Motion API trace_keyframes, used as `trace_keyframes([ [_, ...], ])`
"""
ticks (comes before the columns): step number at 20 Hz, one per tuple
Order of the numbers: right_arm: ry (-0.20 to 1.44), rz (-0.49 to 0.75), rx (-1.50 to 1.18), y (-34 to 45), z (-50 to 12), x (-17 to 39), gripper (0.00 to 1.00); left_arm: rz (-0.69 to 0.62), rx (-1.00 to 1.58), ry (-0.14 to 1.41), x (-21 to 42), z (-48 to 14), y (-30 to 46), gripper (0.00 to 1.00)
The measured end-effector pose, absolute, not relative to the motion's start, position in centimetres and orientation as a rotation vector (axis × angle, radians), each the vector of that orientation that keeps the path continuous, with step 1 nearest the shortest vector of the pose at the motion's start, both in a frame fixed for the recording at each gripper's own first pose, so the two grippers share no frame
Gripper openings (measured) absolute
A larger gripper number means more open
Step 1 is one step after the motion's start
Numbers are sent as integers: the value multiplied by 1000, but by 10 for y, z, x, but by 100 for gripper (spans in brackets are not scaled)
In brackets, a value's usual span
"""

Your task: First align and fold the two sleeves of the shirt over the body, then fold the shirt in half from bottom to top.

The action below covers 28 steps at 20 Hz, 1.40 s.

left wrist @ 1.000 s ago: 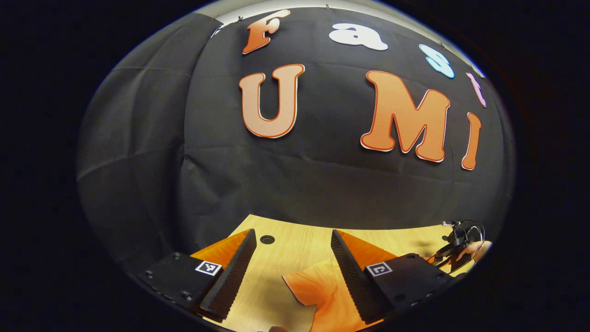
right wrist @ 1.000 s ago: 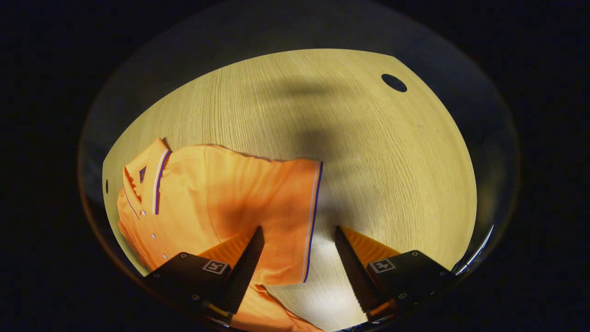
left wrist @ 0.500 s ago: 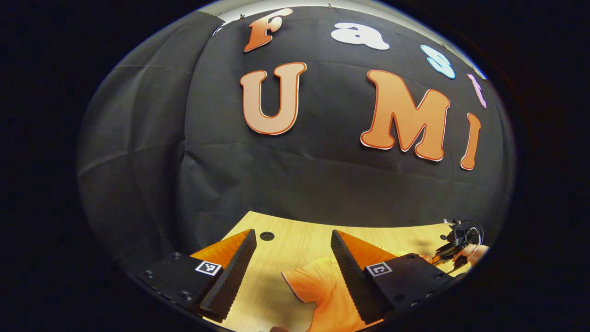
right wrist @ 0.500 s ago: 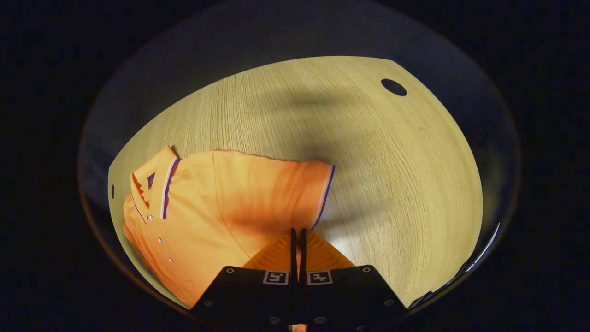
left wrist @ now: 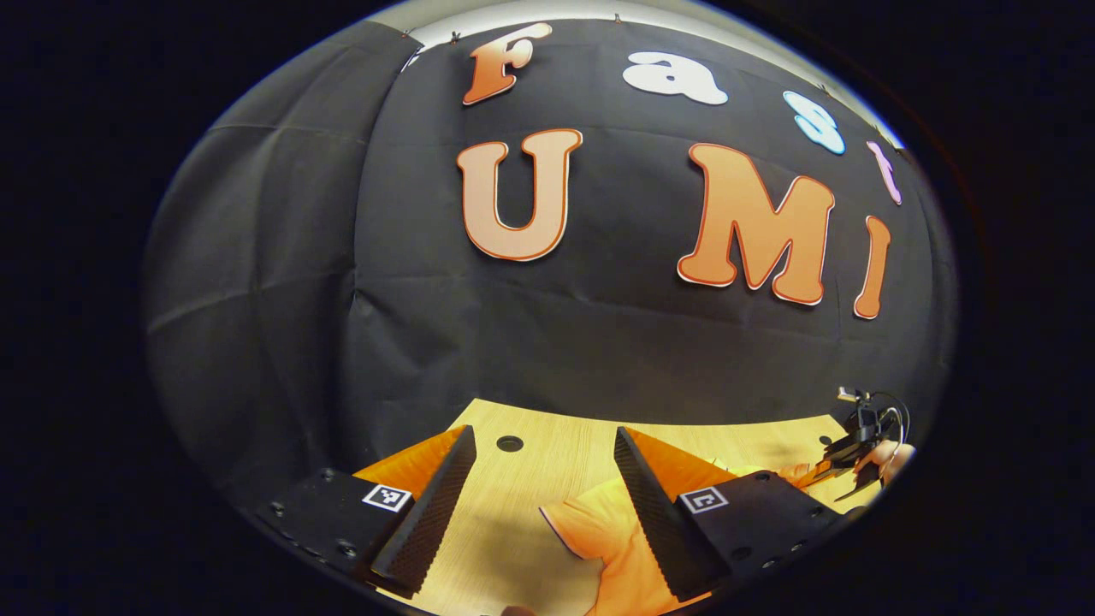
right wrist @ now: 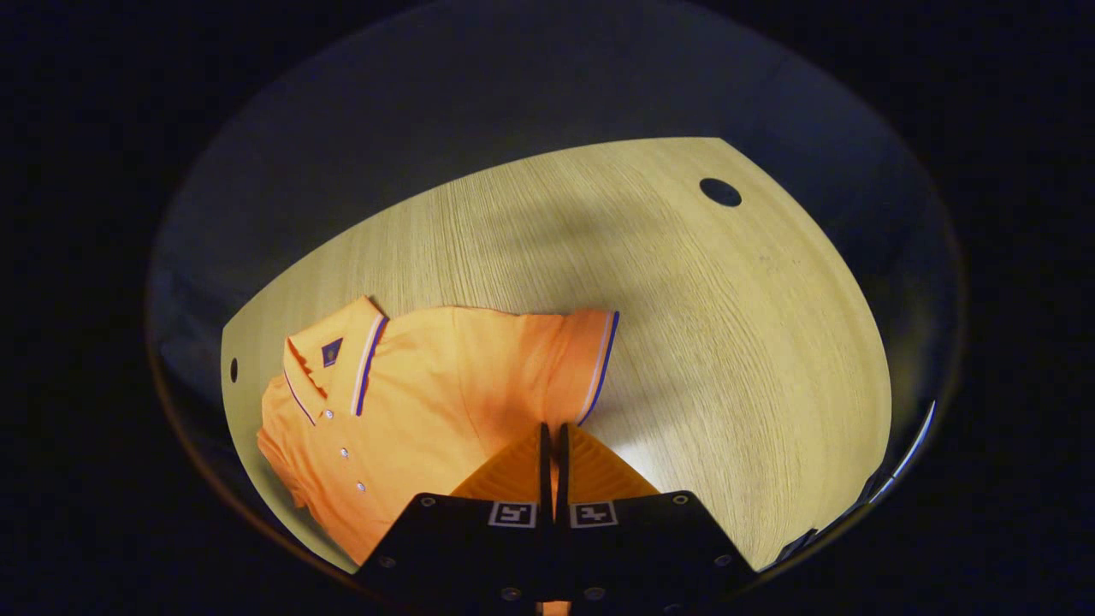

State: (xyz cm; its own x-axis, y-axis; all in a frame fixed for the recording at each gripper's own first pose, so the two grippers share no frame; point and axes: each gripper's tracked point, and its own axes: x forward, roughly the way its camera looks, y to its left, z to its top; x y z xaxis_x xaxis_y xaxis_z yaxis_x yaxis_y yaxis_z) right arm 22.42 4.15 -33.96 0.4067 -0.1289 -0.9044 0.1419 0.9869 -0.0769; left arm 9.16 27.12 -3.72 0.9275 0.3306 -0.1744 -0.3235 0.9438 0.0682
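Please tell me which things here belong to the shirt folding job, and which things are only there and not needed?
Belong to the job:
- orange shirt
- its sleeve, pinched at the cuff
- right gripper, shut on the sleeve
- left gripper, open above the shirt's other side

Only there:
- wooden table
- round hole in the table

Orange shirt (right wrist: 428, 402) with blue-white trim on pale wood-grain table (right wrist: 727, 342).

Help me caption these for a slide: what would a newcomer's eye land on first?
The bright orange polo shirt lying on the pale wooden table, its striped collar toward the left of the right gripper view. Next, the right gripper, closed at the sleeve hem, and the left gripper open above the shirt's other edge.
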Motion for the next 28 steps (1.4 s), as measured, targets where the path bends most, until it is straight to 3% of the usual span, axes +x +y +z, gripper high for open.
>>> trace_keyframes([
  [8, 1079, -67, -97, 114, -310, 213, 0, 301, 33, 175, 81, -29, 292, 97],
  [16, 1108, 107, -136, 210, -324, 189, 2, 301, 13, 190, 68, -33, 326, 98],
  [21, 1163, 277, -98, 261, -333, 161, 13, 311, -8, 206, 57, -42, 341, 98],
  [22, 1161, 296, -87, 268, -329, 160, 19, 311, -11, 208, 57, -43, 343, 98],
  [25, 1132, 280, -88, 267, -327, 165, 83, 308, -28, 217, 58, -48, 342, 98],
  [26, 1119, 266, -93, 262, -325, 168, 99, 303, -39, 223, 59, -50, 340, 98],
  [28, 1089, 255, -79, 256, -317, 169, 99, 289, -70, 250, 63, -59, 333, 98],
])
